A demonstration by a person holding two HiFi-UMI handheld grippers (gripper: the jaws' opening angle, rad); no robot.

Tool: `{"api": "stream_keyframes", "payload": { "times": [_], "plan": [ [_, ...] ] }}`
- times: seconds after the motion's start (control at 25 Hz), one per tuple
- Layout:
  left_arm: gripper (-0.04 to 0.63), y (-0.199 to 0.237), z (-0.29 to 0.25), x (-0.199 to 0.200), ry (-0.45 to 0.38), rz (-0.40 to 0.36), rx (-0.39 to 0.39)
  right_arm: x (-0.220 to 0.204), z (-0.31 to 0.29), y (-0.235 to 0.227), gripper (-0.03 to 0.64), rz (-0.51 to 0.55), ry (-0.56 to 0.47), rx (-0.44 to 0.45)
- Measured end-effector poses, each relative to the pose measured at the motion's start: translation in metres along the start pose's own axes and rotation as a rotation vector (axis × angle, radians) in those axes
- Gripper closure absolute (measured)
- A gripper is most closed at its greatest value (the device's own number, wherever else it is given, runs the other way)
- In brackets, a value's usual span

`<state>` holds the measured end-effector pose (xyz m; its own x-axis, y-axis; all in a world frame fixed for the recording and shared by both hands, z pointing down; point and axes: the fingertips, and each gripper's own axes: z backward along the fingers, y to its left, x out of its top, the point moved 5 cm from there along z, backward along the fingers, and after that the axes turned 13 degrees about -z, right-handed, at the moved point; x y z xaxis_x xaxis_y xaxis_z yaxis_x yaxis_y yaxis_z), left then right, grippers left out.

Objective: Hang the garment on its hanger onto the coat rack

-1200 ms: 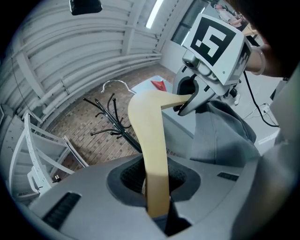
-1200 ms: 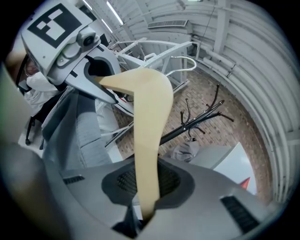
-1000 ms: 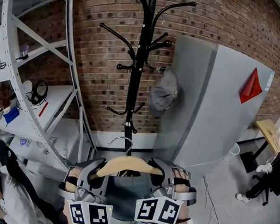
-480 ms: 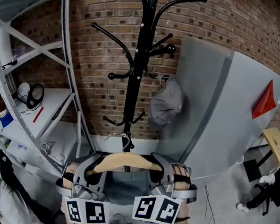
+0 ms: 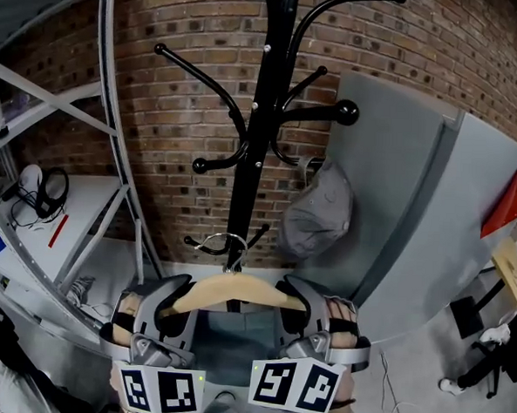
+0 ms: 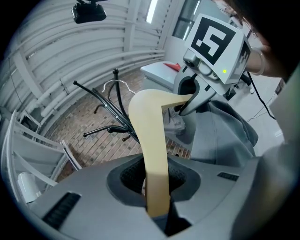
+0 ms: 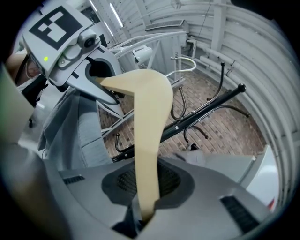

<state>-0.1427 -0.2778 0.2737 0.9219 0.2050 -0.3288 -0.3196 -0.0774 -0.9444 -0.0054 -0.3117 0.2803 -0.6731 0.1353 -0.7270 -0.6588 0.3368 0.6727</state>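
The wooden hanger [image 5: 236, 289], with the garment [image 5: 224, 347] draped below it, sits at lower centre. Its wire hook [image 5: 224, 240] is near the coat rack [image 5: 261, 132] but seemingly on no peg yet, so the hanging is left to do. The left gripper [image 5: 172, 302] and the right gripper [image 5: 298, 305] each pinch one hanger arm. No container shows. A grey cap [image 5: 317, 215] hangs right of the pole.

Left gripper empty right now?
No, the left gripper has its jaws clamped on one arm of the wooden hanger.
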Motion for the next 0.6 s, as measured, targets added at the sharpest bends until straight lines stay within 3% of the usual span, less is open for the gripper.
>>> {"api": "stream_keyframes", "payload": {
  "times": [0.6],
  "plan": [
    [0.529,0.04,-0.071,-0.037,-0.051,-0.031,0.003,0.029,-0.074,-0.021,0.56,-0.015,0.019,-0.049]
  ]
}}
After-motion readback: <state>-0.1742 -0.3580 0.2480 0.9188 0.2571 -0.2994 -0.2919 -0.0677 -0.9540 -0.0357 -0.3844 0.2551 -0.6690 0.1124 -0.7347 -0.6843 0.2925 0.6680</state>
